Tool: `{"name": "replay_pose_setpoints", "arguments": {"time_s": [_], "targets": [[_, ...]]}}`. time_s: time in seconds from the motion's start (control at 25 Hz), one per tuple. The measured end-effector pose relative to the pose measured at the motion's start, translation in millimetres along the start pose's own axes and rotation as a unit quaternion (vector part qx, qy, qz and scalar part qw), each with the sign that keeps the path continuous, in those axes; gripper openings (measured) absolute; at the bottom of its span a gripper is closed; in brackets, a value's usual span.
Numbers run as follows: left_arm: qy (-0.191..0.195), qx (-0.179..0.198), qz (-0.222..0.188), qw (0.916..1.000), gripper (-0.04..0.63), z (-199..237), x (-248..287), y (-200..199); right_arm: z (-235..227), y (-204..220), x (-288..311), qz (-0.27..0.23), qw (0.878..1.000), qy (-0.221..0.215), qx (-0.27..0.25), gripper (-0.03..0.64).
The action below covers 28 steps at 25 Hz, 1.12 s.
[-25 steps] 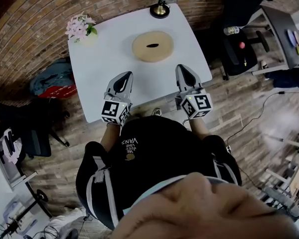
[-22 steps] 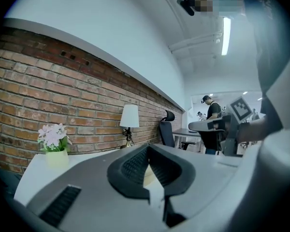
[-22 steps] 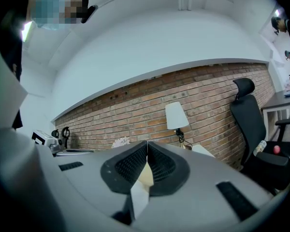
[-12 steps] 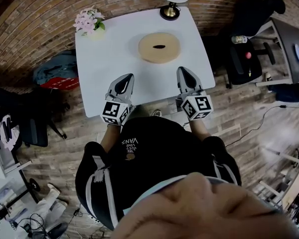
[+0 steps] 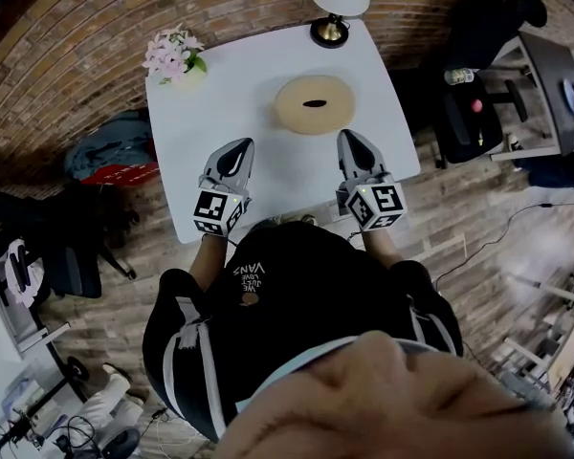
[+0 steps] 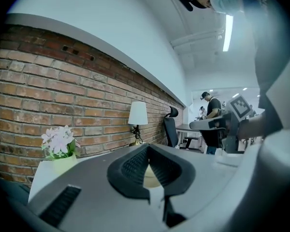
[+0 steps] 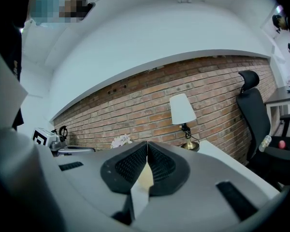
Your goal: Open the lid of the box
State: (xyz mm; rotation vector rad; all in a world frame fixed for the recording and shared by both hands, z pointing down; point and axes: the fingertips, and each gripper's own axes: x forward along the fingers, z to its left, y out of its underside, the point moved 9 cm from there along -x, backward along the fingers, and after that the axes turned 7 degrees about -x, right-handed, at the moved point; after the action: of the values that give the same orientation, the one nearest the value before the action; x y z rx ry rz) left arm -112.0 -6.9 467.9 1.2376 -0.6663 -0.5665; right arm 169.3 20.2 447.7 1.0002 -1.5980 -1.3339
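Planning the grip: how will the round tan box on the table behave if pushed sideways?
Low and wide, the round box would likely slide, not tip. Its flat top looks stiff, perhaps wood. The smooth table probably grips little.

The right gripper (image 7: 146, 151) fills the lower frame, its two black ribbed jaws pressed together with nothing between them. A tan sliver of the box (image 7: 145, 178) shows in the notch below their tips. Ahead and slightly left are flowers (image 7: 121, 140) against a brick wall (image 7: 135, 105). A lamp (image 7: 182, 111) stands ahead-right, and a black chair (image 7: 253, 105) far right.
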Motion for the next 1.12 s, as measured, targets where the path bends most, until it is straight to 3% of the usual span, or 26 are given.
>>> {"name": "replay_pose_setpoints", "arguments": {"time_s": [0.64, 0.88, 1.12], "targets": [[0.073, 0.059, 0.033, 0.9951, 0.009, 66, 35, -1, 13, 13, 31, 0.017, 0.999, 0.043, -0.003, 0.004], [0.078, 0.068, 0.024, 0.9943, 0.009, 72, 55, 9, -1, 15, 35, 0.03, 0.999, 0.027, -0.002, 0.003], [0.083, 0.069, 0.062, 0.9922, 0.011, 72, 82, 30, -24, 13, 44, 0.045, 0.999, -0.006, -0.012, 0.003]]}}
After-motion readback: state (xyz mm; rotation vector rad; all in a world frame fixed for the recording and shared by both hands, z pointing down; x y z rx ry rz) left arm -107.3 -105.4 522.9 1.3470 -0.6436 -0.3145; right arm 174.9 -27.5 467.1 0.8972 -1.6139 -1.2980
